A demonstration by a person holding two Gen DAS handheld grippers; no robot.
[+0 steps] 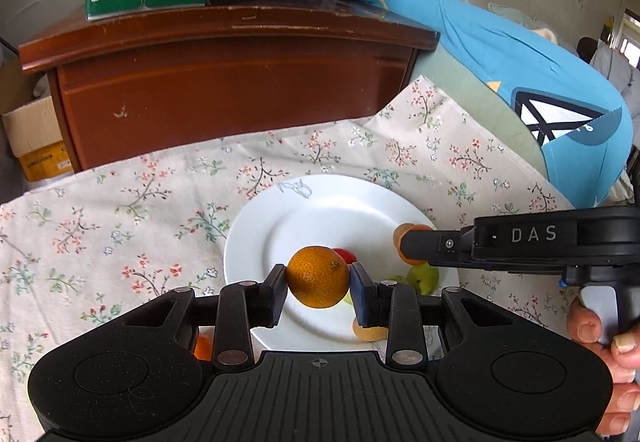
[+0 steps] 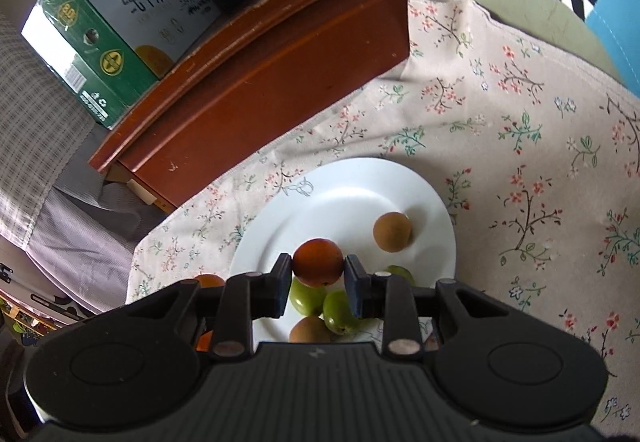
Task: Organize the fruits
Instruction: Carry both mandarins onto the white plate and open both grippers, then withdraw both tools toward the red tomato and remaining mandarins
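hidden: red fruit (image 1: pixel 346 254) mostly behind orange (image 1: pixel 318 276) | green fruits (image 2: pixel 320 302) partly behind right gripper (image 2: pixel 317 284) fingers

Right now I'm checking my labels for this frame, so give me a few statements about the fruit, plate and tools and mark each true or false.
1. The left tool grips an orange fruit between its fingers. True.
2. The white plate holds no fruit. False: green fruits and a brown fruit lie on it.
3. The right tool is shut on a dark orange fruit. True.
4. The plate rests on bare wood. False: it sits on a floral cloth.
5. The green carton stands on the plate. False: it stands on the wooden cabinet.
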